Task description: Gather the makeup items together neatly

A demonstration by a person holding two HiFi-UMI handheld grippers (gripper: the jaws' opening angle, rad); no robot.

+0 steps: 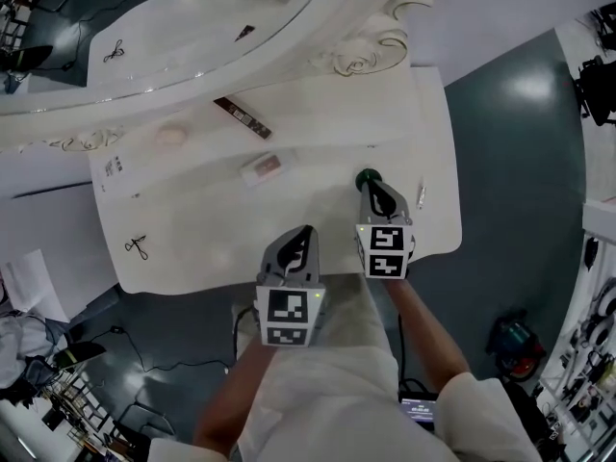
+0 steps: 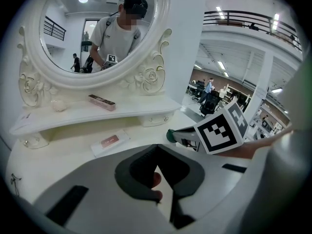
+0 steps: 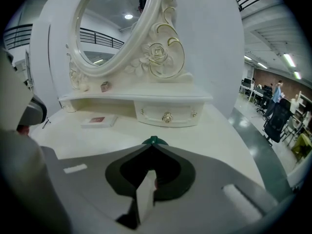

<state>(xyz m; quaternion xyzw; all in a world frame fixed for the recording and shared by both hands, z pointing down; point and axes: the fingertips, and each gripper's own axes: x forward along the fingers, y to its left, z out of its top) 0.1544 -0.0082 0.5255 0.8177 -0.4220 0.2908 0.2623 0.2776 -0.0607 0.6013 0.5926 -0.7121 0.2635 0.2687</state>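
white desk (image 1: 192,229) carries the makeup items scattered, so we judge the gathering barely begun. a dark slim case (image 1: 243,117) and a pale pink round piece (image 1: 170,135) lie apart on the raised shelf (image 1: 318,99) under the mirror (image 2: 63,13). a flat white box (image 1: 262,166) with a pink label lies lower down on the desk, and a thin silvery stick (image 1: 421,196) lies near the right edge.

the right claw (image 3: 152,147) is clenched, jaws meeting, with a small green round thing (image 3: 154,141) right at its tips; whether it is nipped or merely touched we cannot tell. the left claw (image 2: 157,147) is clenched on nothing, near the desk's front edge. nearly every item is left to bring together.

the little drawer (image 3: 167,116) is closed, its contents hidden. the flat box is closed too, and we see no tray.
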